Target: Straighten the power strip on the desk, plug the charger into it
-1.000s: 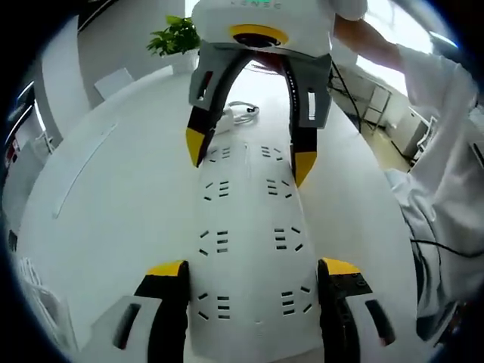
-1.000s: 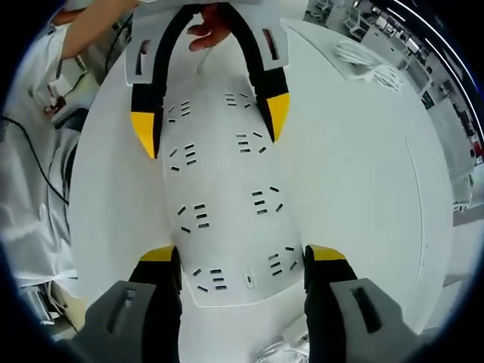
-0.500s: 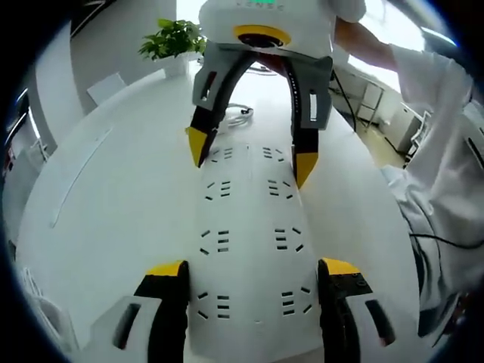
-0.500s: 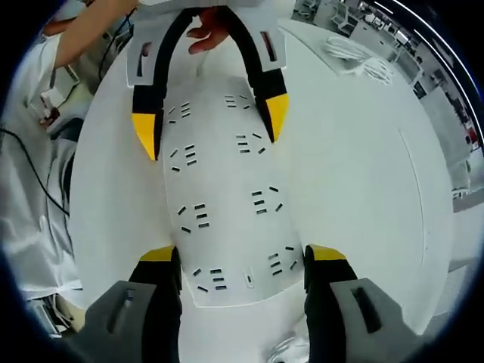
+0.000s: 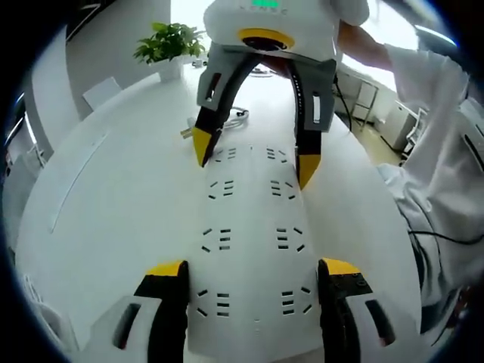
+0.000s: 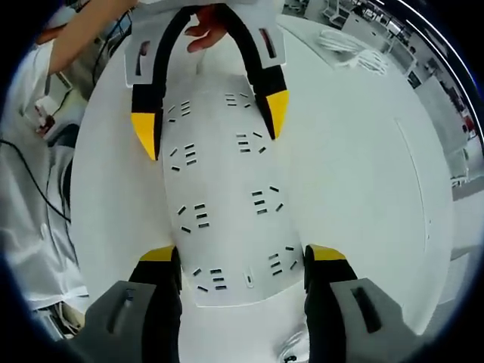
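A long white power strip (image 5: pixel 249 219) with two rows of sockets lies lengthwise on the white table (image 5: pixel 113 197). My left gripper (image 5: pixel 253 268) is shut on its near end, a yellow-tipped jaw against each side. My right gripper (image 5: pixel 253 155) clamps the far end from the opposite direction. In the right gripper view the same power strip (image 6: pixel 223 189) runs from my right gripper (image 6: pixel 242 253) up to the left gripper (image 6: pixel 210 125). A white charger with its coiled cable (image 5: pixel 236 115) lies on the table beyond the strip's far end.
A potted plant (image 5: pixel 170 45) stands at the table's far edge. A person in white clothing (image 5: pixel 446 151) is along the right side, with a hand (image 6: pixel 208 30) behind the left gripper. Another white cable coil (image 6: pixel 352 49) lies on the table (image 6: pixel 355 166).
Both grippers keep their hold on the strip. The background has slid a little in both views, and the charger beyond the strip shows more clearly in the left gripper view.
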Demonstrator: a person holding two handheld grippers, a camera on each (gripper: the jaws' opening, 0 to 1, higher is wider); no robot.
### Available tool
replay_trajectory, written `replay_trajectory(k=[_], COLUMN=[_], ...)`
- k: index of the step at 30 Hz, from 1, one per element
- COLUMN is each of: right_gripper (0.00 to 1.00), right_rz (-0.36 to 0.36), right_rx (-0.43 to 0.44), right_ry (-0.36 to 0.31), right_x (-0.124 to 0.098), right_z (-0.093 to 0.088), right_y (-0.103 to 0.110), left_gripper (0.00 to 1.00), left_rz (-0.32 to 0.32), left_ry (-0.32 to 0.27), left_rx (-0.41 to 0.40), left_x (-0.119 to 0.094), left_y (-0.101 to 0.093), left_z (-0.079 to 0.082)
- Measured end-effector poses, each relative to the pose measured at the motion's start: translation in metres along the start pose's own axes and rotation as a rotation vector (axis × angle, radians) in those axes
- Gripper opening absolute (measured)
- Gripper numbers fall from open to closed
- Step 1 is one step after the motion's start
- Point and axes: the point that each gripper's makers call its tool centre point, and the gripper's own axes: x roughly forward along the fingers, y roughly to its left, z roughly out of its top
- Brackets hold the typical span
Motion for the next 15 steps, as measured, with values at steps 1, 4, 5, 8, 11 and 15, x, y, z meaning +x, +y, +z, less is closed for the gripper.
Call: replay_trajectory(k=[1,4,5,8,11,15], right_gripper=[0.65,0.65,0.65,0.65,0.65,0.65], right_rz=[0.0,-0.003,-0.004,-0.005,-0.005,-0.004], right_rx=[0.002,0.008,0.01,0.011,0.01,0.006], right_ry=[0.0,-0.002,-0.003,-0.007,-0.009,-0.013], right_x=[0.0,-0.0002,-0.0002,-0.0004,-0.0003,-0.0002], right_z=[-0.0001,-0.0002,-0.0002,-0.0001,0.0,0.0001], right_y=[0.0001,0.0005,0.0008,0.0013,0.0013,0.0015], left_gripper=[0.71,0.71,0.71,0.71,0.71,0.71], left_rz=[-0.001,-0.004,-0.005,-0.008,-0.008,-0.009], left_ry=[0.0,-0.002,-0.003,-0.006,-0.006,-0.005], left_rx=[0.002,0.006,0.009,0.011,0.013,0.014], left_x=[0.0,-0.0001,-0.0001,-0.0003,-0.0005,-0.0005], left_y=[-0.0001,-0.0005,-0.0006,-0.0009,-0.0011,-0.0011], left_z=[0.0,-0.0001,-0.0001,-0.0002,-0.0005,-0.0006])
